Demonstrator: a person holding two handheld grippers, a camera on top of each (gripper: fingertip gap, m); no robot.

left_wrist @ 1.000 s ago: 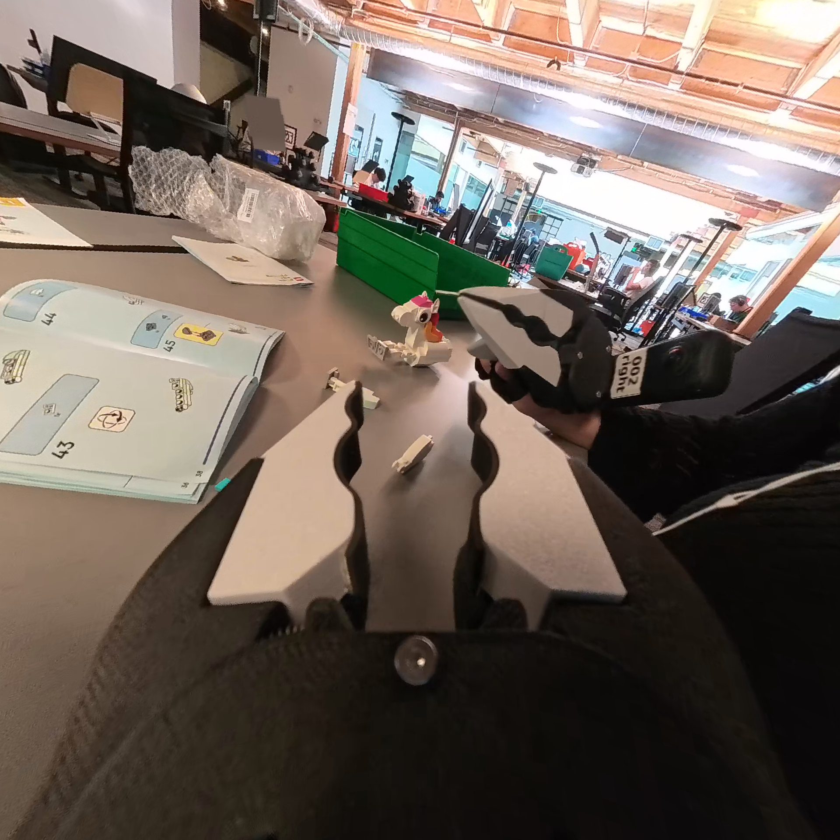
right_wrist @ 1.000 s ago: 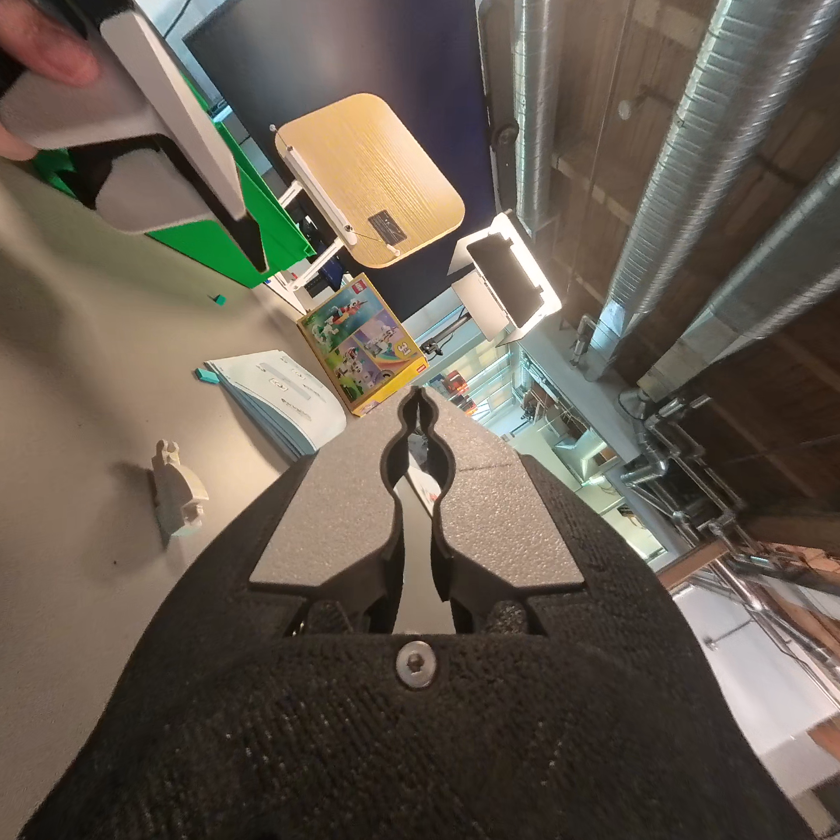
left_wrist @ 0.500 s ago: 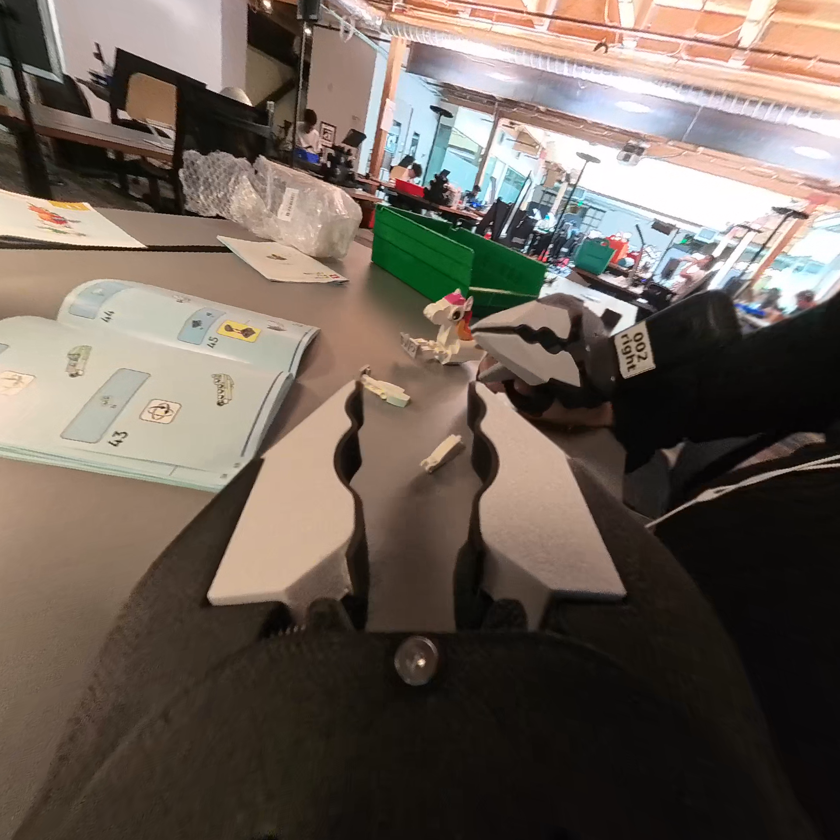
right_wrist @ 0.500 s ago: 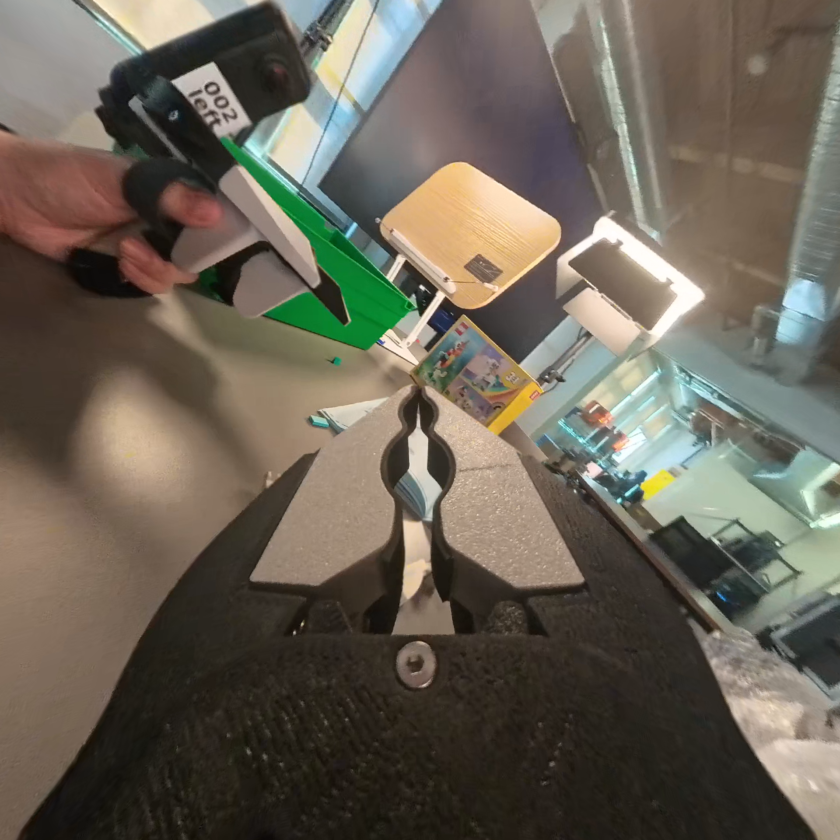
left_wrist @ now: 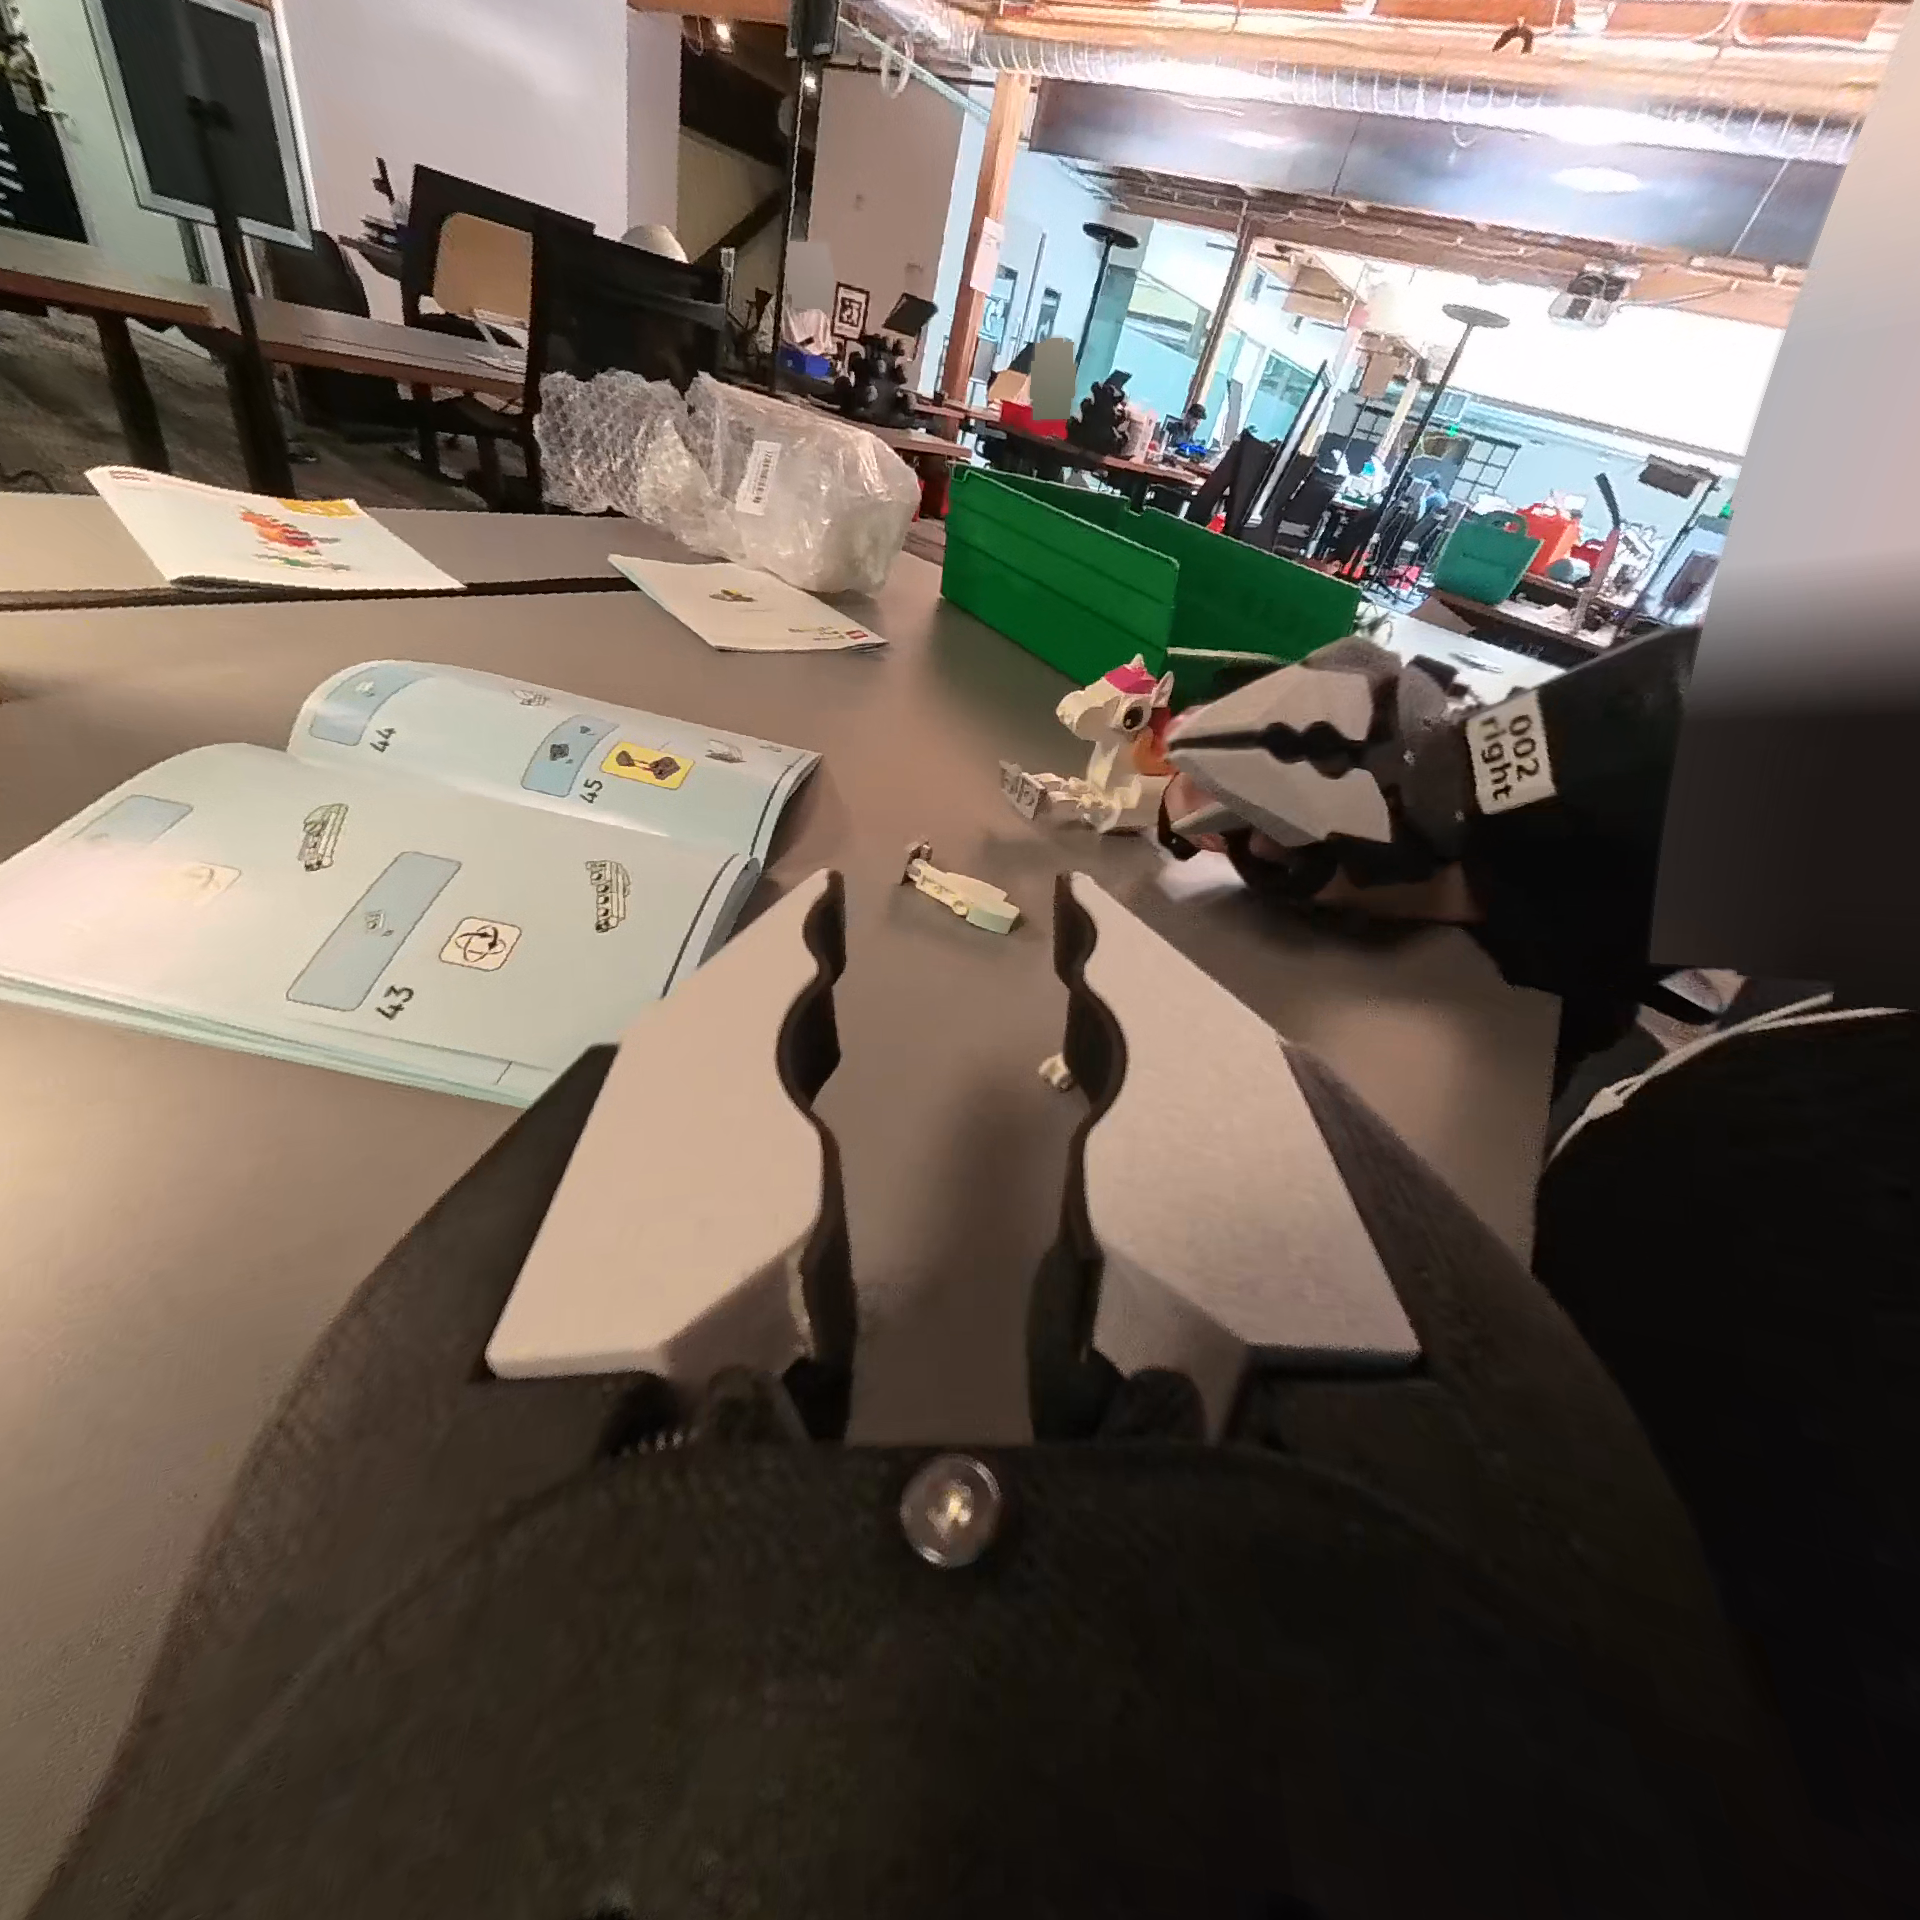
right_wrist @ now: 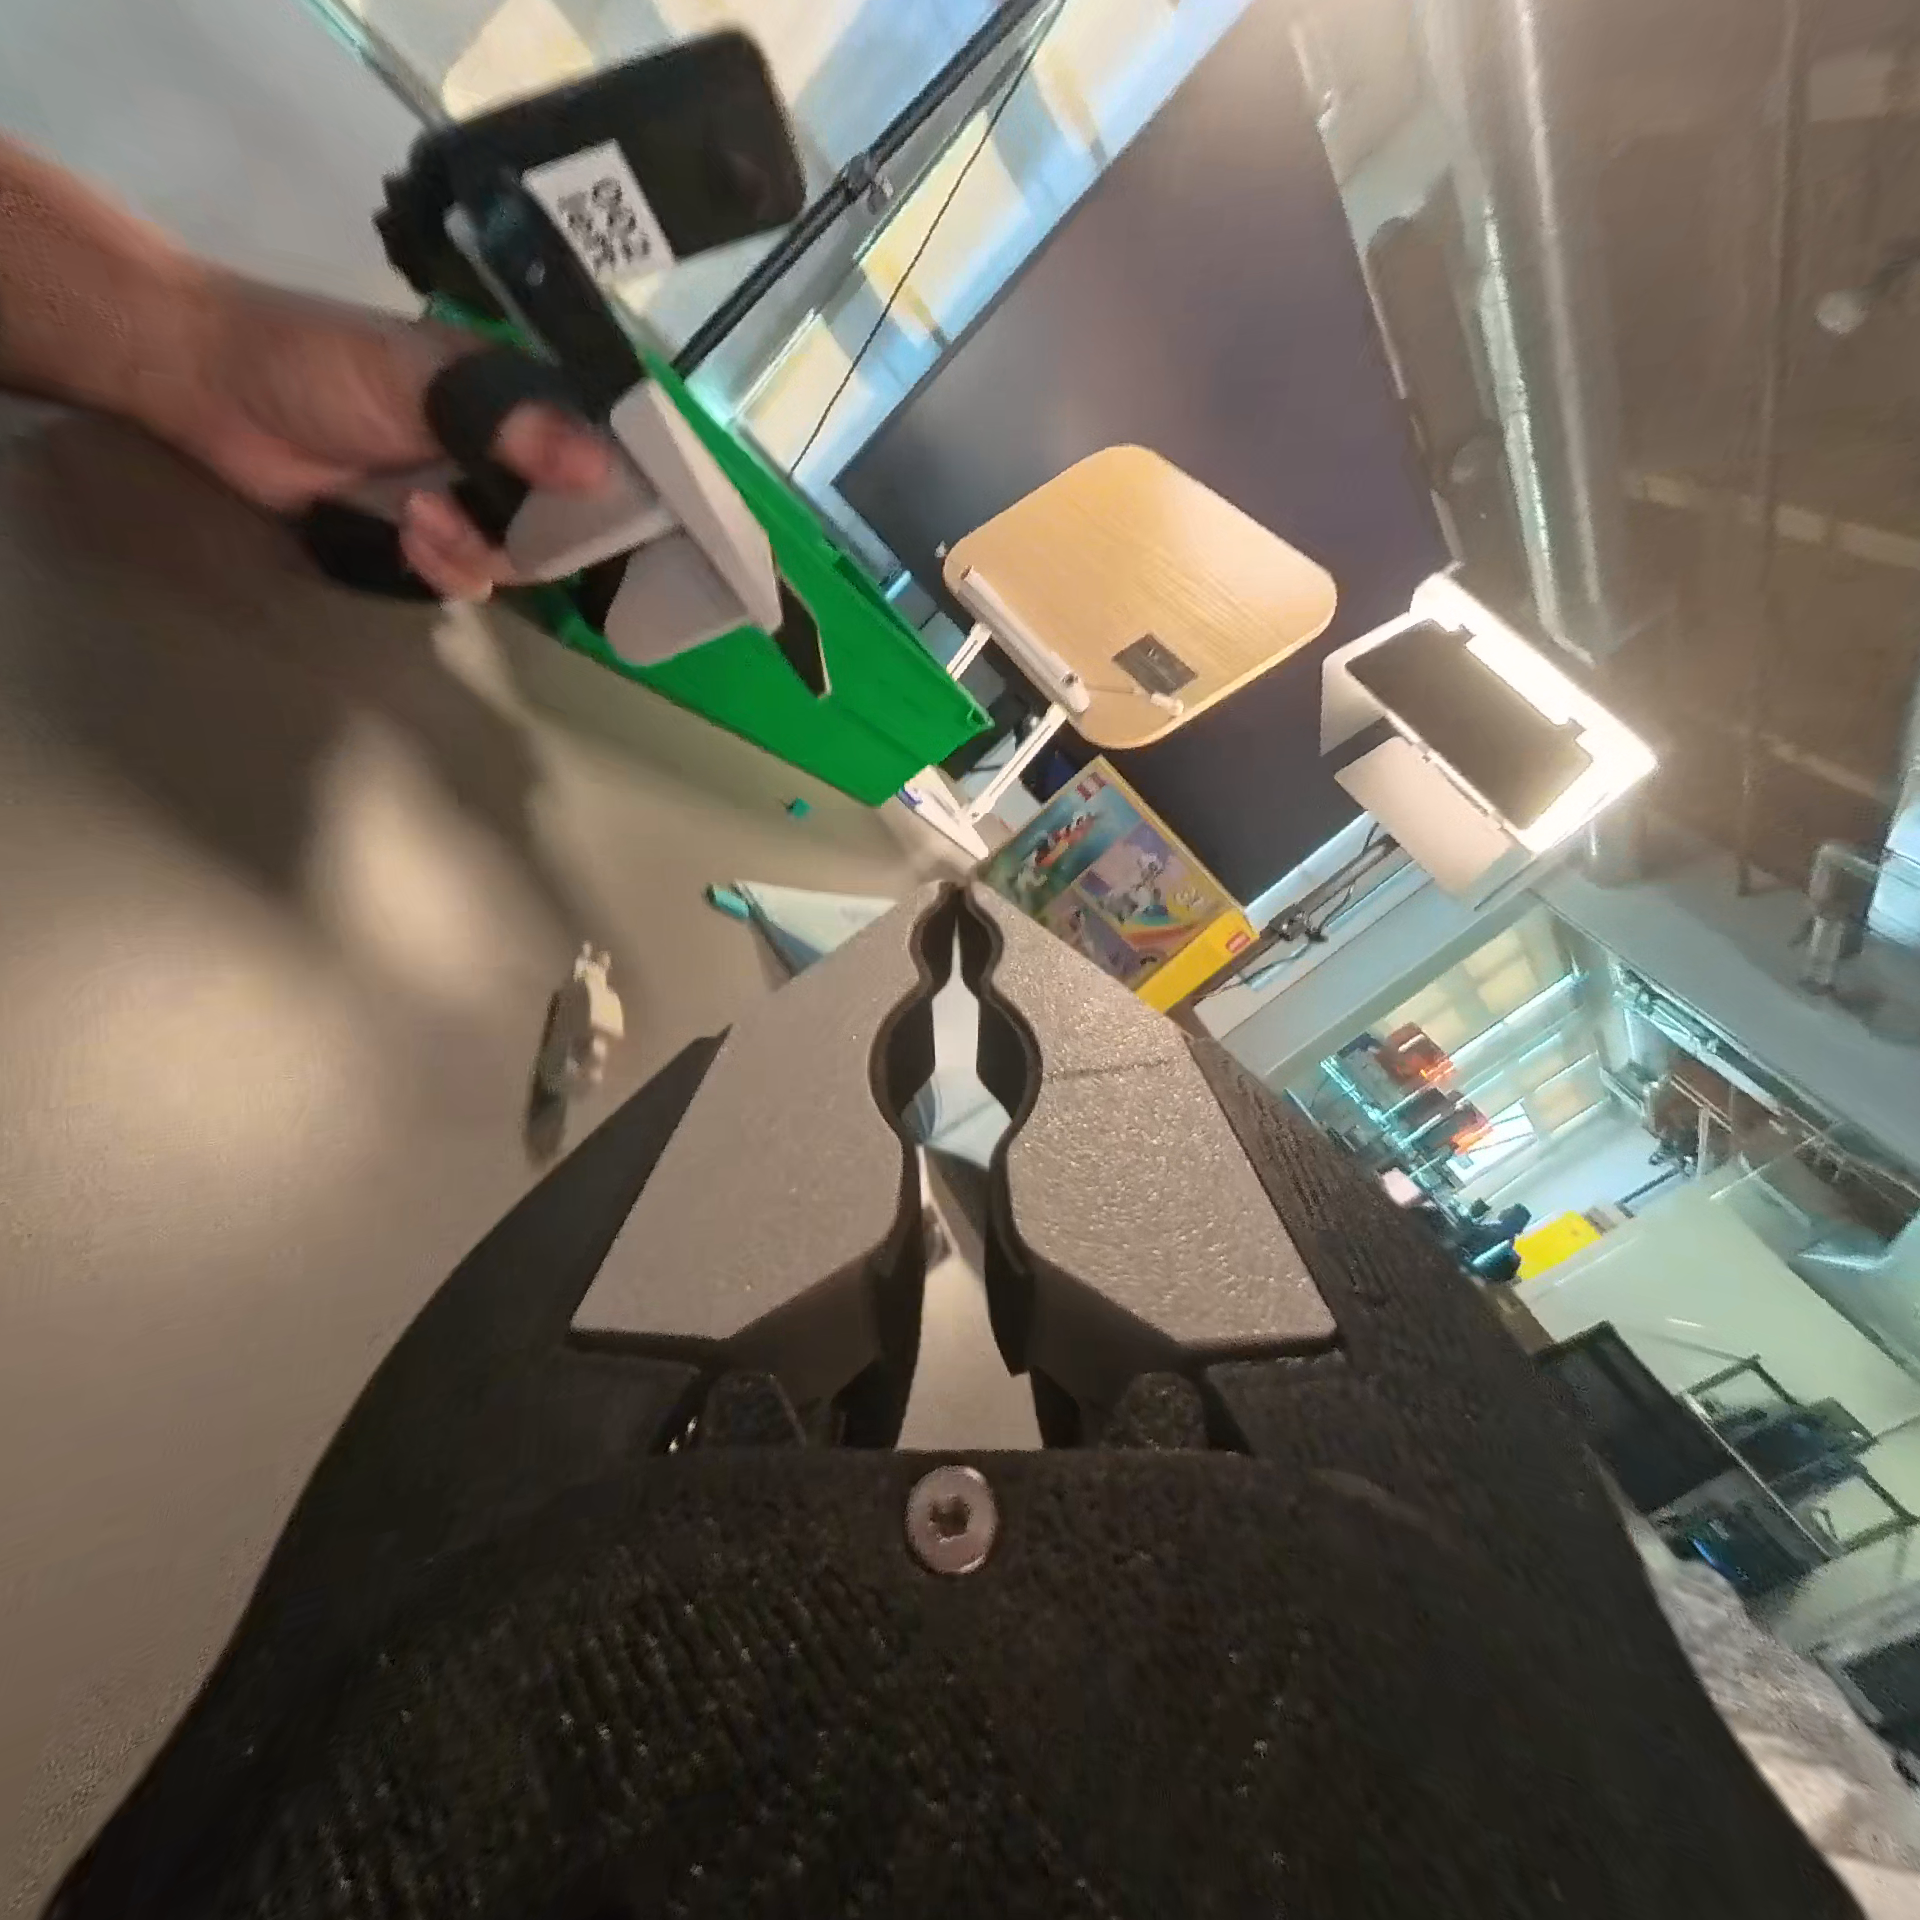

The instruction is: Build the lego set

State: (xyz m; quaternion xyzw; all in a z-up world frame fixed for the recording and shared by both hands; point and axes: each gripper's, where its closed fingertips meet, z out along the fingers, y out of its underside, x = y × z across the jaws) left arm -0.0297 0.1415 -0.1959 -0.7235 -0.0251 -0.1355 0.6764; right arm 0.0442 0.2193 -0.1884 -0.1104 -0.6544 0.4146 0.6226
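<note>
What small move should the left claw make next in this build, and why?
Probably ease the left claw forward and down so its open fingers straddle the pale piece lying loose on the table just past its tips, then close. The right claw is shut with nothing visible in it, beside the white figure, so that piece seems the nearest part to fetch.

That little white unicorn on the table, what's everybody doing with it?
A person is building a lego set with a gripper in each hand. The unicorn stands partly built on the grey table, beside the open instruction booklet. The left gripper is open and empty, pointing at a small loose piece. The right gripper is shut and empty, right next to the unicorn. A green bin sits behind it.
</note>
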